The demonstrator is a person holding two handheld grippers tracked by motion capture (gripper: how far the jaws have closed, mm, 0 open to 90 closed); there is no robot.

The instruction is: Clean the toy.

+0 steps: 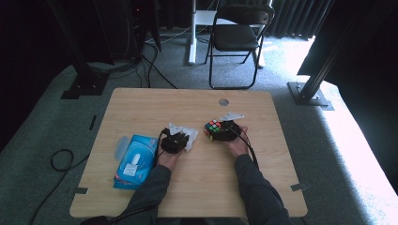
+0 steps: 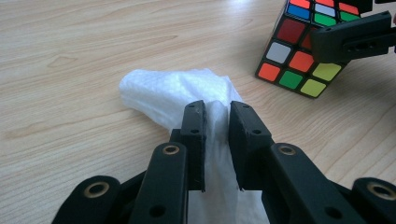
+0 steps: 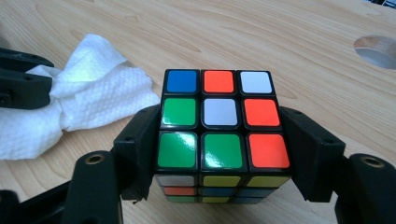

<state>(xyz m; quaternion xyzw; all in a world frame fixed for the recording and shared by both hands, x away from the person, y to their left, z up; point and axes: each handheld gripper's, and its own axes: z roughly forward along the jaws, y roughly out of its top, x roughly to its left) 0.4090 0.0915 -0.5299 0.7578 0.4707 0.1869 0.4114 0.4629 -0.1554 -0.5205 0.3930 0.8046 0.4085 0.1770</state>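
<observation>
Left claw (image 2: 217, 116) clenched on the white tissue (image 2: 177, 91) lying on the table (image 1: 141, 108), right claw (image 3: 219, 140) grasping the puzzle cube (image 3: 219, 119) just beside it; I judge wiping comes next, needing the cube held steady.

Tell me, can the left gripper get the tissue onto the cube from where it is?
Probably yes. The left gripper is shut on the tissue, and bare table lies between it and the cube, which sits between the right gripper's jaws.
</observation>
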